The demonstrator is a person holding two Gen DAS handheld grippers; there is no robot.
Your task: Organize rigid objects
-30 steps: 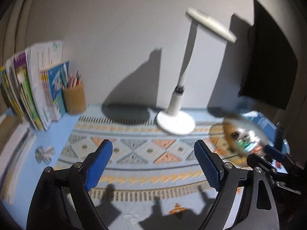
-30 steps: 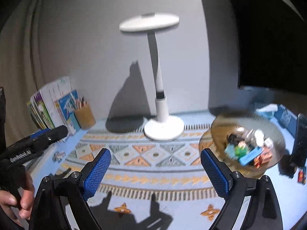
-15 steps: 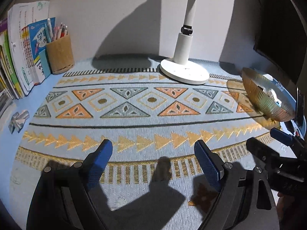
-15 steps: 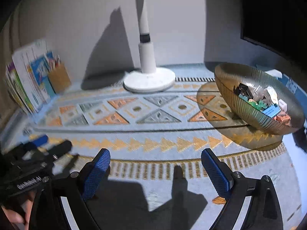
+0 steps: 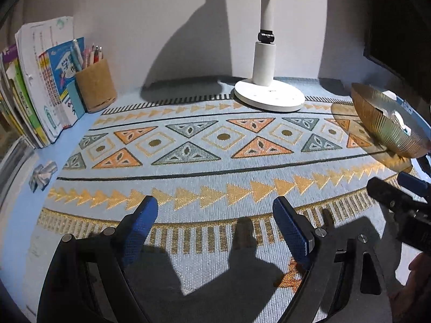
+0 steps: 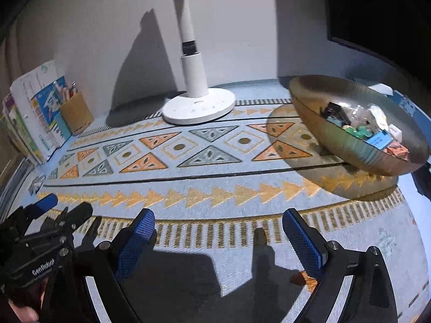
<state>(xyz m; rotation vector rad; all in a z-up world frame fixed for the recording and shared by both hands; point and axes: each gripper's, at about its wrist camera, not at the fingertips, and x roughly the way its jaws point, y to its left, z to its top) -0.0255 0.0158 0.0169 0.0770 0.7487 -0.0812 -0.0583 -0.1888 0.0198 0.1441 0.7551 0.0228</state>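
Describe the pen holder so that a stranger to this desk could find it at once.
Start at the white lamp base on the patterned mat and look left along the back wall to the row of upright books. The pen holder stands just right of them: a plain tan cylinder bristling with pens, the only round, undecorated thing beside those colourful flat covers.

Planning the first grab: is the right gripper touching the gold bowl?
Apart. The right wrist view shows bare patterned mat between the open right gripper and the gold bowl.
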